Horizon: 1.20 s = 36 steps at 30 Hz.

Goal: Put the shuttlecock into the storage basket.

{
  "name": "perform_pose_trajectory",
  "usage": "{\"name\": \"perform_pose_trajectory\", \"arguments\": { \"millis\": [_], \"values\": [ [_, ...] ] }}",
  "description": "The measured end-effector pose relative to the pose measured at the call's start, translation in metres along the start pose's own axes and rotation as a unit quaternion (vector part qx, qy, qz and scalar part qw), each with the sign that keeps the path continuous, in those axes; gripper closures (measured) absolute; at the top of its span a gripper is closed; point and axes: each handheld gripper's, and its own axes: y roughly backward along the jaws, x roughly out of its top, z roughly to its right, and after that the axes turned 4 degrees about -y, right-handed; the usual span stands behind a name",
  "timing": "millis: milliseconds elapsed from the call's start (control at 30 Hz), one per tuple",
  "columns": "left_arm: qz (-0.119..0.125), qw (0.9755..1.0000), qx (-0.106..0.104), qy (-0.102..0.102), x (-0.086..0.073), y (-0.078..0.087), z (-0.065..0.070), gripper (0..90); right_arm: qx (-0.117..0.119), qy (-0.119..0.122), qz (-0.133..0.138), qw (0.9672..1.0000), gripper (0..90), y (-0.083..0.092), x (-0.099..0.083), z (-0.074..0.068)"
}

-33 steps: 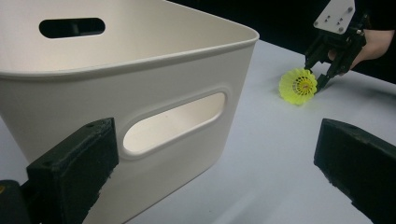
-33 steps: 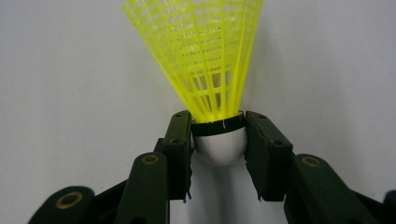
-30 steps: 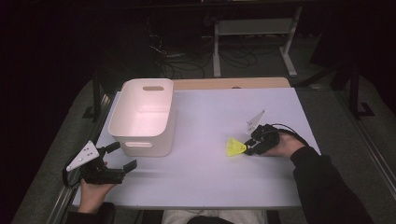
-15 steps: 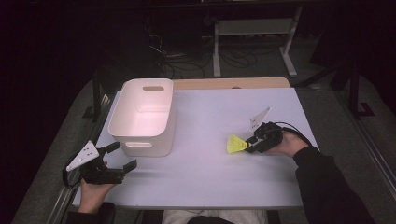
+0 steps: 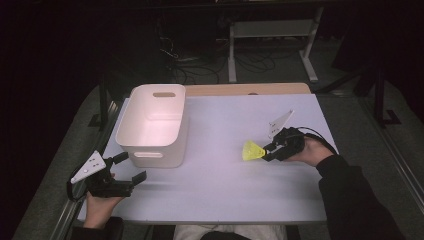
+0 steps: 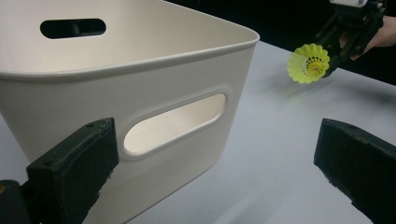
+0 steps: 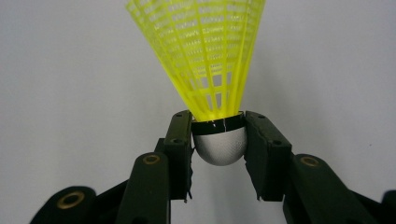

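A yellow shuttlecock (image 5: 252, 150) hangs just above the white table at the right, its skirt pointing left. My right gripper (image 5: 266, 151) is shut on it; in the right gripper view the two jaws clamp the grey cork head of the shuttlecock (image 7: 219, 140) from both sides. My left gripper (image 5: 131, 168) rests at the table's front left corner, open and with nothing between its jaws, just in front of a white plastic bin (image 5: 152, 125). The left gripper view looks past its jaws at the bin (image 6: 140, 93) and the far shuttlecock (image 6: 308, 63).
The white table (image 5: 225, 195) has bare room between the bin and the right hand. A strip of wood (image 5: 245, 89) runs along the far edge. Behind the table stands a metal frame (image 5: 272, 30) with cables on the dark floor.
My right gripper has risen slightly with the shuttlecock in it, lifting it off the table. The left gripper has kept still.
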Motion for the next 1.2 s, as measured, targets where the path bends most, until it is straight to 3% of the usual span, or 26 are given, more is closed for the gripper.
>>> {"name": "perform_pose_trajectory", "arguments": {
  "millis": [767, 1200],
  "values": [
    [0.002, 1.0, 0.0, 0.0, 0.0, 0.001, 0.0, 0.0, -0.006, 0.007, 0.015, 0.9998, 62.2, 0.017, 0.029, -0.005],
    [0.003, 1.0, 0.0, 0.001, 0.0, 0.001, 0.0, 0.0, 0.002, 0.003, 0.027, 0.9996, 62.2, 0.023, 0.048, -0.005]
  ]
}}
